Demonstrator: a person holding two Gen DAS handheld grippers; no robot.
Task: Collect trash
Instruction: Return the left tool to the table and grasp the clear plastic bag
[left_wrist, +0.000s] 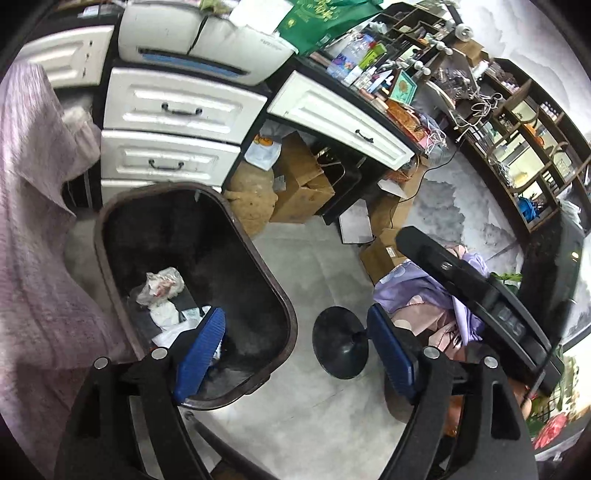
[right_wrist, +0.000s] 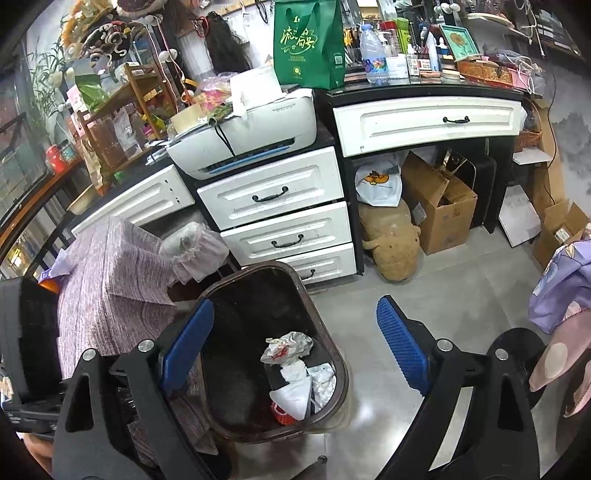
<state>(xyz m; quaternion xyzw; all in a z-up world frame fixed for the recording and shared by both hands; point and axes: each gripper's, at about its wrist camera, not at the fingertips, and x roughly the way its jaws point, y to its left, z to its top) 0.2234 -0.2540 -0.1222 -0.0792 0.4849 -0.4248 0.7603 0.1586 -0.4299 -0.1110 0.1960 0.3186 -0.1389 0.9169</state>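
Both views aimed down at a dark brown trash bin (left_wrist: 195, 295) standing on the grey floor (left_wrist: 317, 266), just in front of the white drawers (left_wrist: 177, 107); inside the bin, crumpled trash (left_wrist: 160, 288) — a wad of silvery wrapper with red print, white tissue and a white mask-like piece below it, all lying against one end of the bin bottom.

Left gripper (left_wrist: 295, 354) spread wide with nothing between the blue pads; one pad over the bin's near rim, the other over the floor beside a black round stool base (left_wrist: 341, 345); no contact with the trash.

Right gripper (right_wrist: 295, 347) likewise wide open and empty; bin seen between its fingers, trash (right_wrist: 286, 349) heaped toward the bin's right-hand side in this view, well below the pads.

Around the bin: a lilac ribbed cloth (right_wrist: 110, 288) draped just left of it; a printer (right_wrist: 255, 129) on the black bench (right_wrist: 424, 90) above the drawers; a green bag (right_wrist: 308, 44) and bottles further back on the bench; cardboard boxes (right_wrist: 439, 206) and a tan plush toy (right_wrist: 391, 240) under the bench — purple and pink fabric (left_wrist: 432, 299) off to the right.
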